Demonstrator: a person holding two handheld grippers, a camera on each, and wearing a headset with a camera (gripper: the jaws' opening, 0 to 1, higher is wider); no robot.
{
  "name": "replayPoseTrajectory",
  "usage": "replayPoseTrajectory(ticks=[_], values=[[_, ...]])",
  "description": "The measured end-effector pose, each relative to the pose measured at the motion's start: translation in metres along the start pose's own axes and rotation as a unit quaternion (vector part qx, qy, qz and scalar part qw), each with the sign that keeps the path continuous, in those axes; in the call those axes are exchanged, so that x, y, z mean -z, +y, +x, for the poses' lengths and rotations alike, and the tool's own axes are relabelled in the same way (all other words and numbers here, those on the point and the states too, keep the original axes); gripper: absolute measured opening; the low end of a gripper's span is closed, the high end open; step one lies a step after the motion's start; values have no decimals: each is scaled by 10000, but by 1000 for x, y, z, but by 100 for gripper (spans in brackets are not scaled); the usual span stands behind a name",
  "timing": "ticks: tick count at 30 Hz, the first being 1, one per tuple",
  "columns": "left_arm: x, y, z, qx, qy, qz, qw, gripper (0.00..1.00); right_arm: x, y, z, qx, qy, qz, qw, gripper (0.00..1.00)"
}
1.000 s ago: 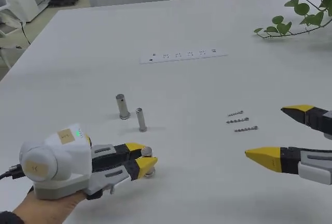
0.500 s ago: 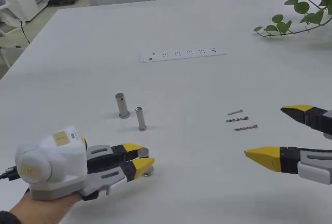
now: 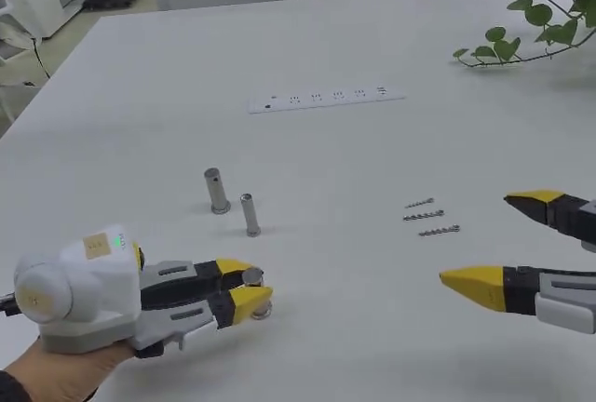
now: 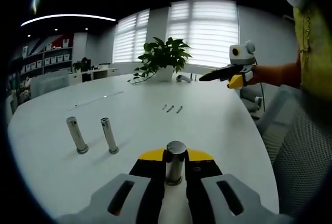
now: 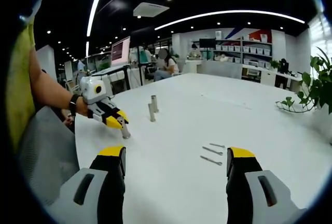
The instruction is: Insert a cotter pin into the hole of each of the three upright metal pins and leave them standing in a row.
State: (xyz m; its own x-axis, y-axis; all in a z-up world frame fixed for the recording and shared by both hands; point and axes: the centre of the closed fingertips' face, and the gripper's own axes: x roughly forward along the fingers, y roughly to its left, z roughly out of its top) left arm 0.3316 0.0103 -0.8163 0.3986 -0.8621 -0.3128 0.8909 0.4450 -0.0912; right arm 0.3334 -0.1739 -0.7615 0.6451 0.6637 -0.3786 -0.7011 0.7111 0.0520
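Early in the job, by the look of the white table (image 3: 372,160) — no cotter pin in any hole yet. Seems to be the step of readying one metal pin for its cotter pin.

Toward the near left corner: left gripper (image 3: 244,283), fingers clamped on the held pin (image 3: 256,295). Holds it upright, base at or just off the table surface; cannot tell which. In the left gripper view, sits squarely between the two yellow fingertips, rounded cap standing just above them.

By the near right edge: right gripper (image 3: 478,237), fingers spread wide with nothing between them, hovering above the table.

Farther from the near edge than the held pin: far pin (image 3: 216,191) and middle pin (image 3: 250,215), both upright, near each other but not touching. Right of the table's middle, between those pins and the right gripper: three cotter pins (image 3: 426,217), lying flat, side by side, just apart, ahead of the open fingers and not yet between them.

Next, probably: narrow the open fingers a good deal and bring them down over one cotter pin — thin, flat on the table, easy to knock into its neighbours. Then carry it across and line it up with the cross-hole. Likely calls for a steady left grip and the hole turned toward the right gripper.
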Motion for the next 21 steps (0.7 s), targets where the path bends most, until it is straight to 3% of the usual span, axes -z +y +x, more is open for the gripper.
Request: replayPoseTrajectory(ticks=[4, 12, 15, 21], values=[[-1, 0, 0, -9, -18, -71, 10000, 13, -1, 0, 1, -8, -4, -14, 10000, 81], [-6, 1, -3, -35, -118, -255, 9996, 28, -3, 0, -1, -14, 1, -45, 10000, 81], [-9, 2, -6, -74, -165, -264, 9995, 36, -3, 0, -2, -10, 1, -59, 10000, 81], [-29, 5, -16, -282, -383, -361, 9982, 58, -3, 0, -2, -5, 9, -73, 10000, 81]])
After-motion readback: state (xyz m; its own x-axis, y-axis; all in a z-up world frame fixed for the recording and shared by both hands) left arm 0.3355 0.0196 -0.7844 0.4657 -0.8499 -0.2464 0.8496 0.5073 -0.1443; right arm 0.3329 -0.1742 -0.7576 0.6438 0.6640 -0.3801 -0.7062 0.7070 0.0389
